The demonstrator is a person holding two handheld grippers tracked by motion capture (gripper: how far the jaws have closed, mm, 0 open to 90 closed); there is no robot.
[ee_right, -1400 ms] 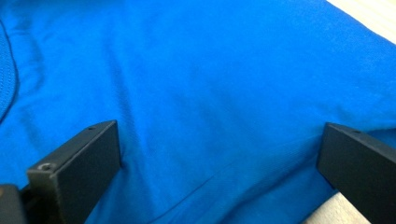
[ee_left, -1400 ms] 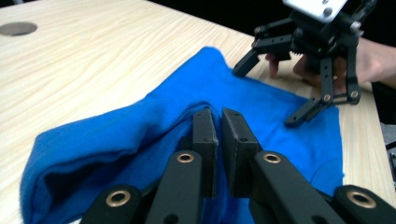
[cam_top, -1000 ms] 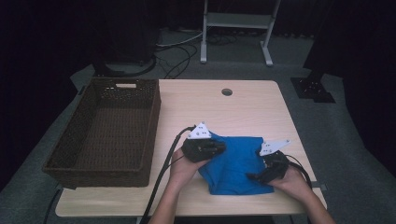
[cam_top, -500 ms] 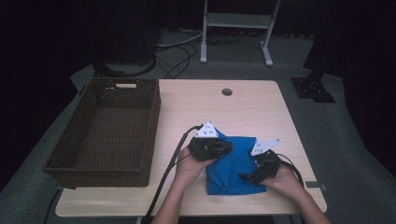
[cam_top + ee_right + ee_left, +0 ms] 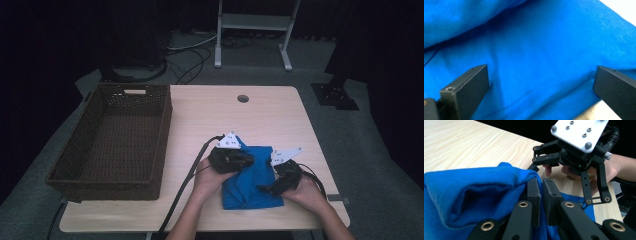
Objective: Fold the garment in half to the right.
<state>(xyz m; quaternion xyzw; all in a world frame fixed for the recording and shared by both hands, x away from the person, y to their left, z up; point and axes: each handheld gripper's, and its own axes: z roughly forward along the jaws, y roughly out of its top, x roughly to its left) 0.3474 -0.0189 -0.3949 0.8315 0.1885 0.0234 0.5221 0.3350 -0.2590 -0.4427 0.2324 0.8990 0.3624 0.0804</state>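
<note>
Left gripper (image 5: pixel 245 161) is clamped on a raised fold of the blue fabric cloth (image 5: pixel 252 181), pinching it near the cloth's far-left corner. Right gripper (image 5: pixel 267 188) has its jaws spread wide, cloth lying between them but not squeezed. Cloth sits at the near right of the light wooden table (image 5: pixel 220 115). The dark woven wicker basket (image 5: pixel 117 140) is well off to the left, nothing blocking.

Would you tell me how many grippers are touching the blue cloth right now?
2. The left gripper is shut on the cloth's left edge; the right gripper rests open on its right side.
</note>
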